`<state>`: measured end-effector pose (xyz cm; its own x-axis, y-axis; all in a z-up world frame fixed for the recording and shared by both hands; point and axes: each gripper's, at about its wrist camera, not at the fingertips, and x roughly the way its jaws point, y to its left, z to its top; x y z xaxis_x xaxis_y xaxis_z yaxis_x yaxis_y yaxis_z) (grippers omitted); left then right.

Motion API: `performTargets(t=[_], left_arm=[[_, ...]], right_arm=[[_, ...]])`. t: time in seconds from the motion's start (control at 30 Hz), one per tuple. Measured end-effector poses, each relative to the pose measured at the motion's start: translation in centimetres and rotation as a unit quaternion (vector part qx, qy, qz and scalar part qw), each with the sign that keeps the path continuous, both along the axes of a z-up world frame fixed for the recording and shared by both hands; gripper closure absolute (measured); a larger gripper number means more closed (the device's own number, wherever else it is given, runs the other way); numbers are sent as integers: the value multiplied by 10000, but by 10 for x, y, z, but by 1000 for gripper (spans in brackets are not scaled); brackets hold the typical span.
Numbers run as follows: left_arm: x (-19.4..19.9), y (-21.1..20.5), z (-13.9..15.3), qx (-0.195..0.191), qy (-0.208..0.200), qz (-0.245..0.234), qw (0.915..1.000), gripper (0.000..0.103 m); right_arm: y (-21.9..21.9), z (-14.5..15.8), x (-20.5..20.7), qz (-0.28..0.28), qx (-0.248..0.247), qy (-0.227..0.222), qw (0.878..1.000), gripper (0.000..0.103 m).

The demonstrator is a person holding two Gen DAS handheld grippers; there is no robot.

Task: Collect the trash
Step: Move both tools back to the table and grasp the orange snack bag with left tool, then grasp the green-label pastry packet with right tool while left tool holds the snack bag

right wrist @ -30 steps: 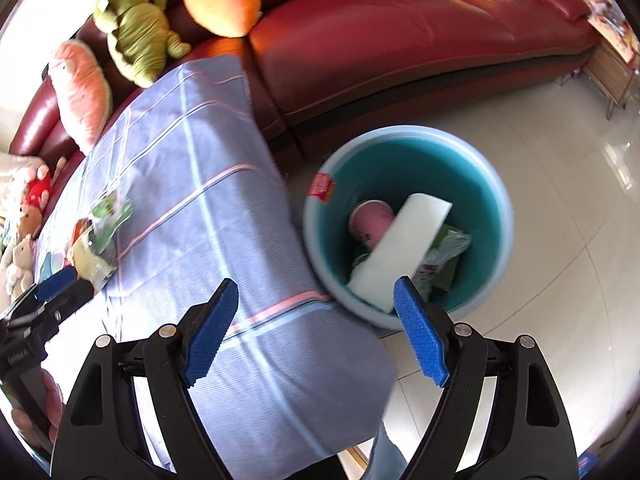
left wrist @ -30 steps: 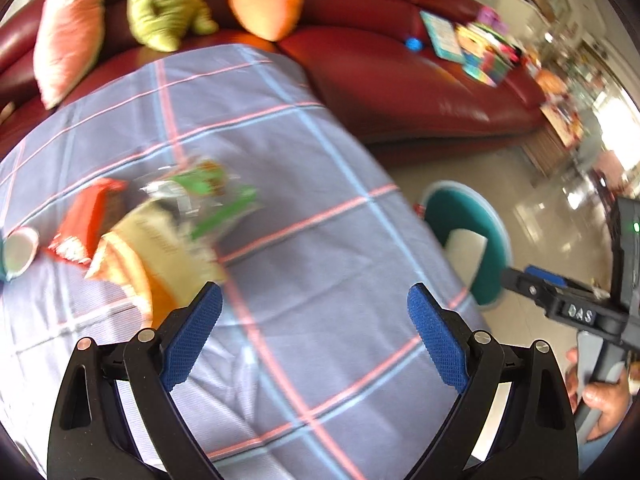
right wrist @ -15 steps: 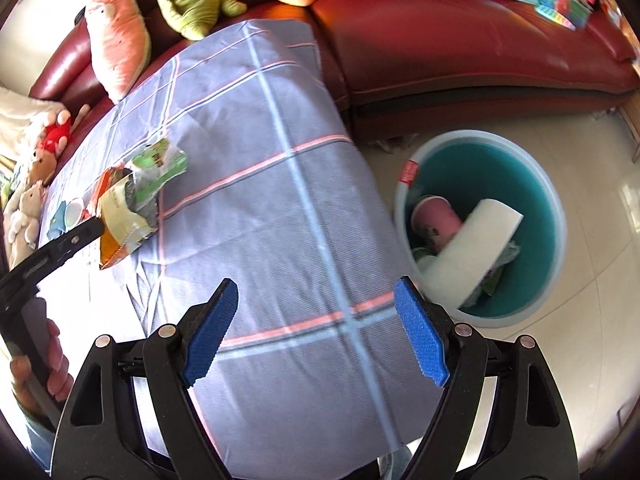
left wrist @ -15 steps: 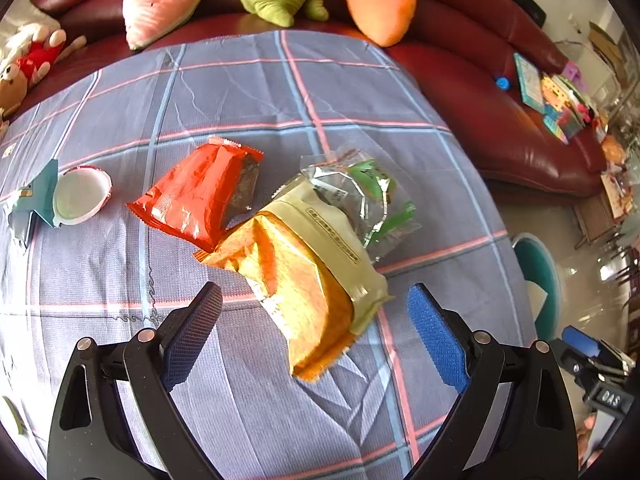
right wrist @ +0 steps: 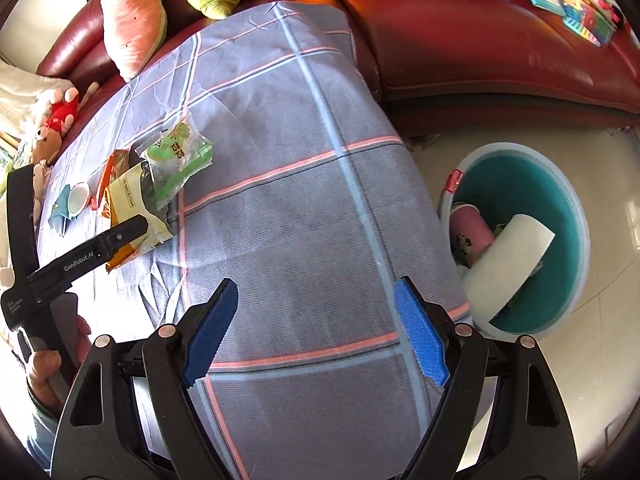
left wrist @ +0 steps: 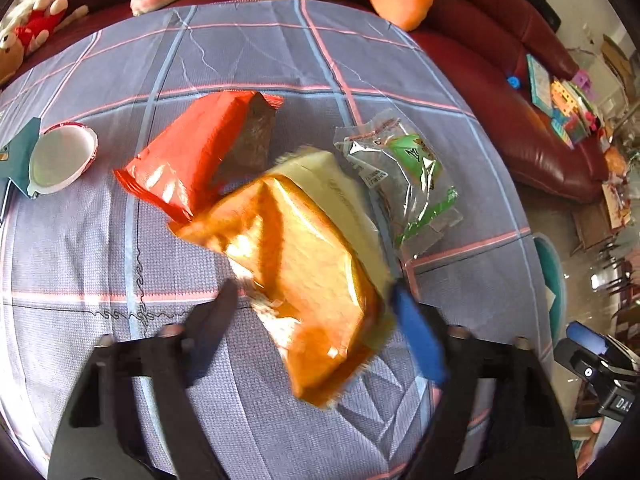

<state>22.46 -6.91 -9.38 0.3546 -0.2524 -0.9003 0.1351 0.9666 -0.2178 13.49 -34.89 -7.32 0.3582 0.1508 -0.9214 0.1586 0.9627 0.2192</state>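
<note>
The tabletop (left wrist: 120, 248), under a blue-grey cloth with pink and pale-blue lines, fills most of the left wrist view, with a red sofa (right wrist: 480, 40) along the top of both frames. In the right wrist view a teal bin (right wrist: 576, 216) stands on the floor at right centre, beside the tabletop's edge, already holding a pink cup and a white sheet.

The orange-and-cream snack bag (left wrist: 296, 256) is the largest piece of trash. It lies in the middle of the left wrist view, its long axis running from the upper left down to the lower right, so its lower end reaches between the two fingers. A red wrapper (left wrist: 192, 156) touches it at the upper left, a clear green-printed packet (left wrist: 404, 176) lies just beside it at the right, and a small white cup lid (left wrist: 60, 158) sits well apart at the far left.

The left hand-held gripper (left wrist: 316, 320) straddles the bag's lower end and its jaws are closing, blurred, the pads not yet clearly pressing. It is by far the nearer one. The right hand-held gripper (right wrist: 316, 332) hangs wide and empty over bare cloth, between the trash and the bin
</note>
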Motion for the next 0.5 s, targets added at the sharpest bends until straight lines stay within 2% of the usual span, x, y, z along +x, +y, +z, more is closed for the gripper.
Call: performTargets(t=[0.13, 0.17, 0.33, 0.5], left_arm=[[-9, 6, 2, 20, -114, -190, 9998, 46], [-13, 8, 3, 27, -127, -227, 9997, 57], [-33, 26, 10, -54, -188, -403, 9990, 57], [-46, 53, 39, -243, -528, -468, 9972, 57]], right_arm=[[9, 1, 2, 40, -34, 10, 10000, 26], [11, 2, 3, 49, -33, 11, 10000, 26], [29, 5, 15, 236, -40, 18, 9997, 26], [55, 14, 43, 576, -86, -89, 9983, 26]])
